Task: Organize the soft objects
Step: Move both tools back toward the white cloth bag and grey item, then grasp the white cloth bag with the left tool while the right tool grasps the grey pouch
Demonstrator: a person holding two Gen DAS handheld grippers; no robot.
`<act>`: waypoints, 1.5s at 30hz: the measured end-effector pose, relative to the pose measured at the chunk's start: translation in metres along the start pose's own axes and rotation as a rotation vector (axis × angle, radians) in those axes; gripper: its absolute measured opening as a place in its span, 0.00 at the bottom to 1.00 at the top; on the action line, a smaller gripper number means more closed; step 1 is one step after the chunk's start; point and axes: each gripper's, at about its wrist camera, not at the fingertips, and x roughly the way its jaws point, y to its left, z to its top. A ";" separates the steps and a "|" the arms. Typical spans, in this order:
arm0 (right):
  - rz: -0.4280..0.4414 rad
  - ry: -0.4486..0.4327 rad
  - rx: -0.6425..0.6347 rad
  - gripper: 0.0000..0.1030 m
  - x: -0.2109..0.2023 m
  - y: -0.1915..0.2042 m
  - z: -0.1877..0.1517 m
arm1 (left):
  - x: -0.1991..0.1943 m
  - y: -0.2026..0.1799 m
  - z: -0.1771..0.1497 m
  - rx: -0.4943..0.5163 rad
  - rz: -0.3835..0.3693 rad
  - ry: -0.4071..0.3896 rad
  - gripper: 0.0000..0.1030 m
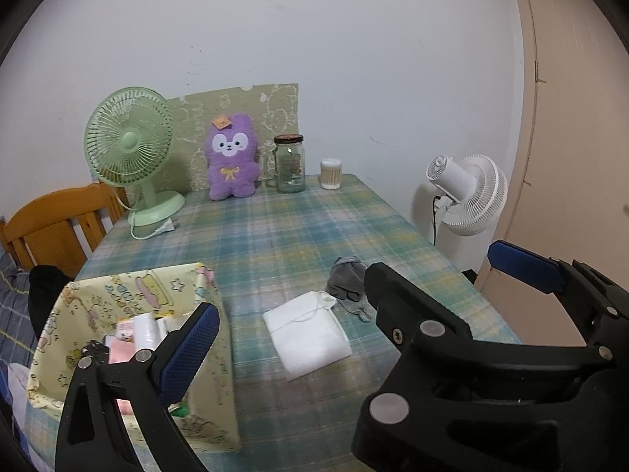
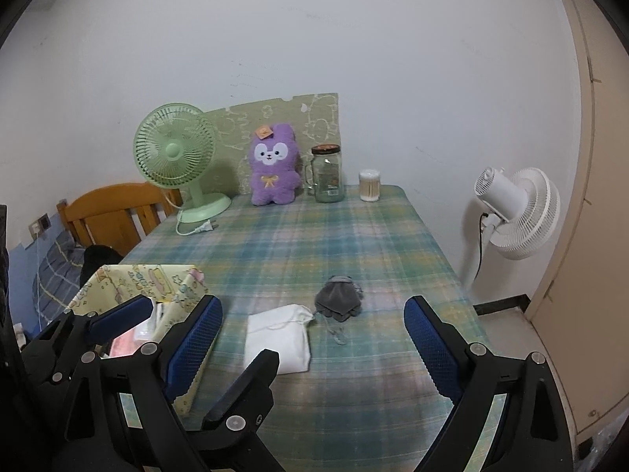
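A folded white drawstring pouch (image 1: 310,334) (image 2: 279,338) lies on the plaid tablecloth (image 2: 314,236). A crumpled grey cloth (image 1: 346,281) (image 2: 338,299) sits just behind it. At the table's near left stands a yellow cartoon-print fabric bin (image 1: 118,299) (image 2: 137,275) with pink and white items inside. A purple plush (image 1: 232,157) (image 2: 273,165) leans against the back wall. My left gripper (image 1: 310,314) hovers open by the bin, short of the pouch. My right gripper (image 2: 314,303) hangs open before the pouch and cloth, holding nothing. The two grippers overlap, and the right one hides my left gripper's right finger.
Along the back edge stand a green desk fan (image 1: 129,149) with a loose cord, a glass jar (image 1: 290,165) and a tub of cotton swabs (image 1: 330,174). A white standing fan (image 2: 511,212) is on the floor at right. A wooden chair (image 2: 114,212) and bedding sit left.
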 end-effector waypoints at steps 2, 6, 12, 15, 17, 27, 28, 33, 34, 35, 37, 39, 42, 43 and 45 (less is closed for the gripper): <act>-0.007 0.009 0.006 0.93 0.003 -0.005 0.000 | 0.006 -0.003 0.000 -0.002 -0.009 0.009 0.99; -0.024 0.024 0.013 0.93 0.012 -0.014 0.000 | 0.017 -0.009 0.000 -0.007 -0.028 0.036 0.96; -0.049 0.050 0.029 0.93 0.029 -0.028 -0.003 | 0.040 -0.013 -0.002 -0.054 -0.049 0.086 0.96; -0.046 0.058 0.048 0.93 0.037 -0.035 -0.006 | 0.052 -0.014 -0.004 -0.065 -0.038 0.105 0.96; -0.049 0.064 0.052 0.93 0.043 -0.038 -0.008 | 0.058 -0.016 -0.006 -0.068 -0.031 0.116 0.96; -0.066 0.121 0.080 0.93 0.071 -0.053 -0.016 | 0.090 -0.021 -0.012 -0.065 0.001 0.186 0.96; -0.064 0.126 0.081 0.93 0.074 -0.054 -0.017 | 0.093 -0.021 -0.012 -0.066 0.000 0.195 0.96; -0.058 0.149 0.079 0.93 0.086 -0.056 -0.021 | 0.106 -0.019 -0.015 -0.077 0.028 0.216 0.96; -0.058 0.157 0.080 0.93 0.090 -0.057 -0.022 | 0.108 -0.018 -0.015 -0.076 0.033 0.220 0.96; -0.057 0.162 0.081 0.93 0.092 -0.057 -0.022 | 0.111 -0.018 -0.016 -0.077 0.037 0.227 0.96; -0.057 0.174 0.082 0.93 0.098 -0.058 -0.023 | 0.118 -0.016 -0.017 -0.082 0.036 0.245 0.96; -0.057 0.183 0.082 0.93 0.102 -0.058 -0.023 | 0.123 -0.014 -0.019 -0.088 0.038 0.264 0.96; -0.055 0.197 0.085 0.93 0.110 -0.059 -0.024 | 0.133 -0.010 -0.022 -0.104 0.050 0.294 0.94; -0.054 0.203 0.085 0.93 0.113 -0.059 -0.024 | 0.135 -0.008 -0.023 -0.110 0.052 0.303 0.93; -0.051 0.211 0.084 0.93 0.117 -0.059 -0.025 | 0.139 -0.007 -0.024 -0.114 0.061 0.309 0.93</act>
